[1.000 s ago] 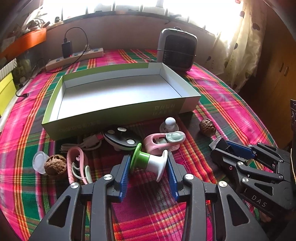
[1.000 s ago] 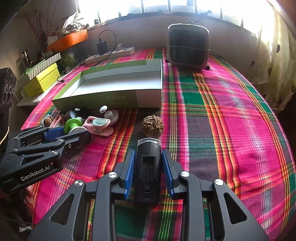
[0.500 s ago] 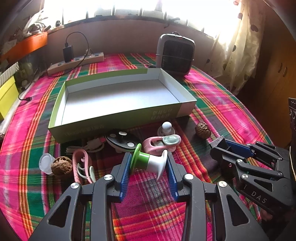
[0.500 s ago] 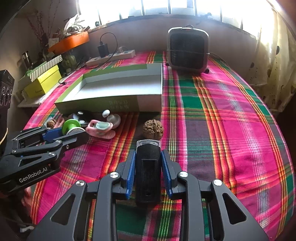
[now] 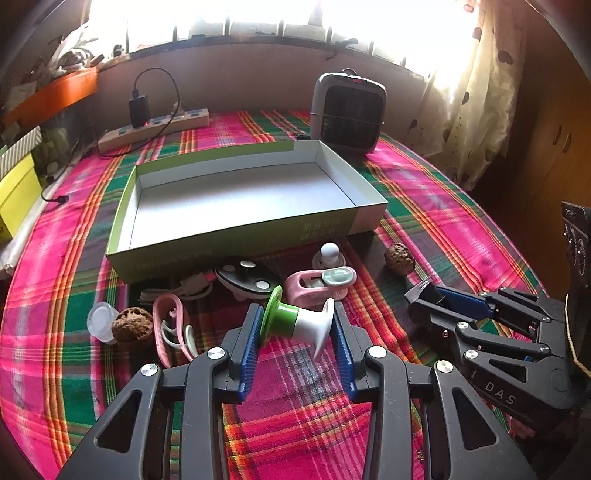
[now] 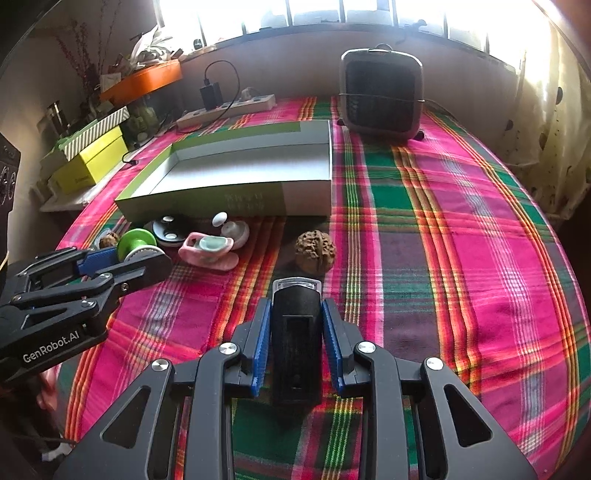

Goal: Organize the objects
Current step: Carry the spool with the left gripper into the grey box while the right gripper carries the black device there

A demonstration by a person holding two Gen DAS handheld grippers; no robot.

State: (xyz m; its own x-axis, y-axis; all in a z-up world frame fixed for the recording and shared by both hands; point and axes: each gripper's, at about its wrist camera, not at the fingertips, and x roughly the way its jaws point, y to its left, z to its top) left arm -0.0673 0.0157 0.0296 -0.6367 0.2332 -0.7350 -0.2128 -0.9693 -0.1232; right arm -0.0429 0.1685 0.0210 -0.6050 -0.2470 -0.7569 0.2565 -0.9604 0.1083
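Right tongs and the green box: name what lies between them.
In the right wrist view, a walnut lies on the plaid cloth between the right tongs, shut on a black device, and the box.

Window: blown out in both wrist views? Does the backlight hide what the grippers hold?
Left wrist view: window clipped white, but the green-and-white spool stays readable. Right wrist view: same clipping; the black device is dark, detail faint. Strong fisheye bend at both edges.

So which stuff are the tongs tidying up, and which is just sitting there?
For the job: green-and-white spool in left tongs; black gadget in right tongs; walnuts; pink clip; box.

Just there: heater, power strip, yellow box.
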